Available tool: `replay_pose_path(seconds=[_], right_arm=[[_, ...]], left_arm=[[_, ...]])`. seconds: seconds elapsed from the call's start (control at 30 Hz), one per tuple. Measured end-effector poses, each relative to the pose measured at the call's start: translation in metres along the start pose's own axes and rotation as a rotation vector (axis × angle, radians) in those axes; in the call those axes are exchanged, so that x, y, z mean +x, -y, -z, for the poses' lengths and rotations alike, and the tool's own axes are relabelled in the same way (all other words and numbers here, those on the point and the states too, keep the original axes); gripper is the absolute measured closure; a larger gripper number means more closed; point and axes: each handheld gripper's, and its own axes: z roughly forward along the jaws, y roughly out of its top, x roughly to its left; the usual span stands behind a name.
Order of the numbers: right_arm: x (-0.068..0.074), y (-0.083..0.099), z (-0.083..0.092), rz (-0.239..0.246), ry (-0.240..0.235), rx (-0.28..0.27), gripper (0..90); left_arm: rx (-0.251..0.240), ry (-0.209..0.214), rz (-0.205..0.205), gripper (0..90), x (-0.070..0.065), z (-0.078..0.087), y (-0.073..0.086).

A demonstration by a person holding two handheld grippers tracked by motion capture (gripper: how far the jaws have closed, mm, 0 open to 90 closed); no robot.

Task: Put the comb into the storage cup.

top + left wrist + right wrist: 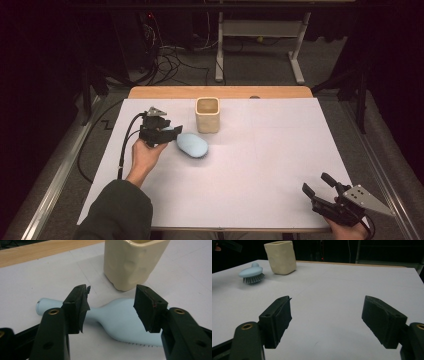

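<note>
The left gripper [167,132], held in the person's left hand [145,155] at the left middle of the high view, has its black jaws spread, with clear gaps on both sides. No earlier picture bears on how they got there, so I only say they stand apart. In the left gripper view the narrow neck of the pale blue plastic brush [120,320] lies on the table between and just beyond the two pads [80,307], which do not press on it; its stubby handle end points to the left of that frame, its broad oval head runs off to the lower right, and a row of bristles shows under its edge. In the high view the brush [192,145] lies just right of the gripper's tips, on the white sheet covering the table [260,165].

Just beyond the brush stands the cream-coloured, squarish ceramic cup [207,115], upright and open at the top, near the brush; whether they touch I cannot tell.

Well apart, at the lower right corner of the high view, the right gripper [317,185] rests in the person's right hand [350,231] with its jaws also spread. In the right gripper view only bare white sheet lies between them, with the brush [251,273] and cup [280,257] far off at the upper left.
</note>
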Motion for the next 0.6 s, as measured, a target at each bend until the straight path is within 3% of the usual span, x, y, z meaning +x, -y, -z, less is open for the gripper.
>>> replay_pose_path(seconds=[0.2, 0.3, 0.37, 0.43, 0.47, 0.6], right_arm=[[0.000, 0.000, 0.000, 0.001, -0.001, -0.001, 24.1], [0.000, 0.000, -0.001, 0.003, -0.002, 0.001, 24.2], [0.000, 0.000, -0.001, 0.004, -0.002, 0.003, 24.2], [0.000, 0.000, -0.001, 0.005, -0.002, 0.004, 24.2], [0.000, 0.000, -0.001, 0.005, -0.002, 0.003, 24.2], [0.000, 0.000, -0.001, 0.004, -0.001, 0.003, 24.3]], left_arm=[[0.043, -0.010, 0.028, 47.8, 0.010, -0.006, -0.002], [0.051, -0.014, 0.026, 48.3, 0.012, -0.005, -0.004], [0.088, -0.036, -0.002, 49.5, 0.011, -0.005, -0.009], [0.079, 0.001, 0.025, 50.0, 0.014, -0.004, -0.014], [0.089, -0.007, 0.025, 50.1, 0.014, -0.004, -0.018], [0.127, -0.028, -0.013, 50.5, 0.013, -0.008, -0.030]])
